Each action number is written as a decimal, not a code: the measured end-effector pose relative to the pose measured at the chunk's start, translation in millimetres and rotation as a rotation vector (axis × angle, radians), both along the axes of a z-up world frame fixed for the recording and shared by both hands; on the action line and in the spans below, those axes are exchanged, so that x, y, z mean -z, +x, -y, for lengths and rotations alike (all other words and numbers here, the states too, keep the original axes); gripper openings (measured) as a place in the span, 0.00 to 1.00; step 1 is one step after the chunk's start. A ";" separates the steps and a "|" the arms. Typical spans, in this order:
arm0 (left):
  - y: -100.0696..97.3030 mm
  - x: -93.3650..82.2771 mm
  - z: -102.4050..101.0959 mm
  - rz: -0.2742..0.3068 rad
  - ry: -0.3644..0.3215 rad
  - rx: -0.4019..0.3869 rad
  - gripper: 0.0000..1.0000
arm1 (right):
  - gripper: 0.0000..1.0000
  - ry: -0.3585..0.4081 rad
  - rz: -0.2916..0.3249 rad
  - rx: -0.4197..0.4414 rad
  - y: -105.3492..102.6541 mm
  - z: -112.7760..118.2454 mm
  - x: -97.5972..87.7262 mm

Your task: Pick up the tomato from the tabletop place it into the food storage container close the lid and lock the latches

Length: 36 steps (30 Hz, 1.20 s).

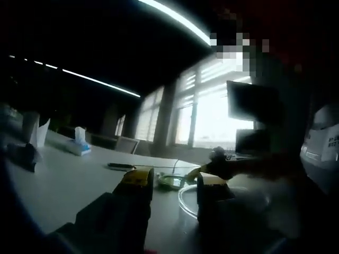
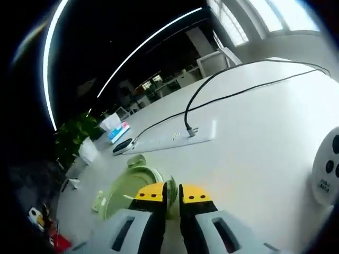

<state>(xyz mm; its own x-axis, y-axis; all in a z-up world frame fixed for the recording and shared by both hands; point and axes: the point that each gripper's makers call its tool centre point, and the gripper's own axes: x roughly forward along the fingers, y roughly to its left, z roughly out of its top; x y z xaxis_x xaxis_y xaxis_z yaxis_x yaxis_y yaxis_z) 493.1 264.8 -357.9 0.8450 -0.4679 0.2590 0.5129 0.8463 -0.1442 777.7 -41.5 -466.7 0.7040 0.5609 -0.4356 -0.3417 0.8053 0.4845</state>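
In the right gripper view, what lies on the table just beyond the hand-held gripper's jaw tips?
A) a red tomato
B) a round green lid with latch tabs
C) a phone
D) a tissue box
B: the round green lid with latch tabs lies on the white table just past the right hand-held gripper.

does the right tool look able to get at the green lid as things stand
Probably yes: the right tool sits right at the green lid on the table, nothing between them, though its jaws are nearly shut and would need opening.

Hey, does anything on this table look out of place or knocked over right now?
Nothing looks spilled or damaged. The green lid lies flat on the white table, off the clear container, as expected before closing.
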 end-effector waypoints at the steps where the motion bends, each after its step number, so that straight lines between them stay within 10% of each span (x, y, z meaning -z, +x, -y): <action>1: -0.1 1.1 1.5 -0.002 0.009 0.003 0.26 | 0.02 0.004 -0.002 0.008 0.7 2.5 -0.2; 36: 3.8 3.4 -4.2 -0.019 -0.005 -0.007 0.24 | 0.00 0.067 -0.052 0.064 -3.3 -11.5 -7.1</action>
<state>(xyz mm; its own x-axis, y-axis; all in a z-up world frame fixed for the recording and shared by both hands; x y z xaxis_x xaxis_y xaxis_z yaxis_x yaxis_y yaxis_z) 497.0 269.0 -361.3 0.8527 -0.4612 0.2453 0.5045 0.8489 -0.1576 774.3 -30.0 -459.6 0.7170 0.5445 -0.4354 -0.2633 0.7897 0.5541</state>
